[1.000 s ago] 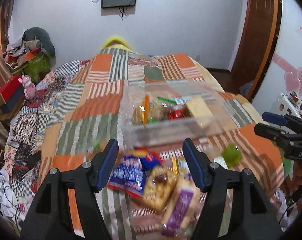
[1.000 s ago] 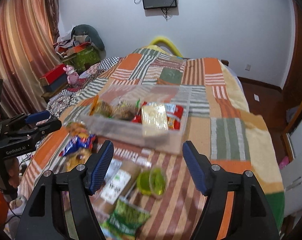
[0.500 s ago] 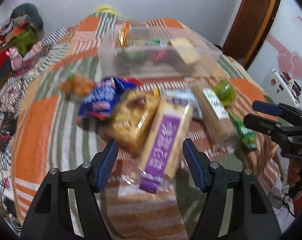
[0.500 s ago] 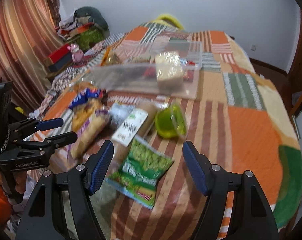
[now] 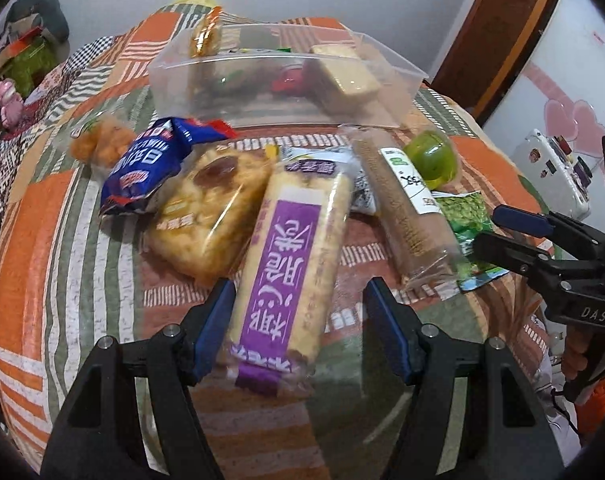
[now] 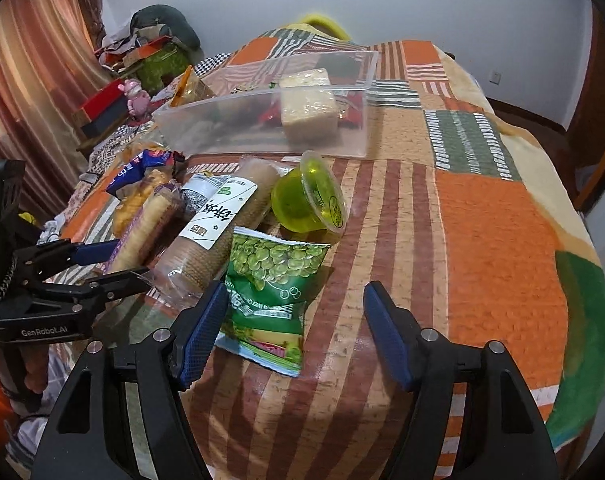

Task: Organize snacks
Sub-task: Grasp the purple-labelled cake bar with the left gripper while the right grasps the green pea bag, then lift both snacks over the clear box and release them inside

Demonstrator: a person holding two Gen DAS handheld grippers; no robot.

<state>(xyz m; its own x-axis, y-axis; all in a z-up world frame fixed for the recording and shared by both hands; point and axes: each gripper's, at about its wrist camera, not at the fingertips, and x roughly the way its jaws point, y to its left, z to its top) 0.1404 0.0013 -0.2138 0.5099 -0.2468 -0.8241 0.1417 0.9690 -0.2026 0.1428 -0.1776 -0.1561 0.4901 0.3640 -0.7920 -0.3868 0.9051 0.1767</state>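
Note:
My left gripper (image 5: 300, 322) is open, its jaws on either side of the near end of a purple-labelled cake pack (image 5: 292, 256). Beside that pack lie a round pastry pack (image 5: 210, 216), a blue snack bag (image 5: 146, 172), a brown biscuit roll (image 5: 402, 208) and a green jelly cup (image 5: 432, 158). My right gripper (image 6: 294, 332) is open just above a green pea bag (image 6: 272, 280). The jelly cup (image 6: 308, 198) and the biscuit roll (image 6: 218, 232) lie beyond it. A clear plastic bin (image 6: 262, 120) behind holds several snacks.
Everything lies on a patchwork-quilted bed (image 6: 482, 220). Its near edge drops off just below both grippers. The left gripper (image 6: 102, 264) shows at the left of the right wrist view. Clutter and a curtain (image 6: 30, 80) stand at the far left.
Both grippers have tilted down and come closer to the snack pile. The left one now straddles the purple cake pack; the right one is over the green pea bag. Both stayed open.

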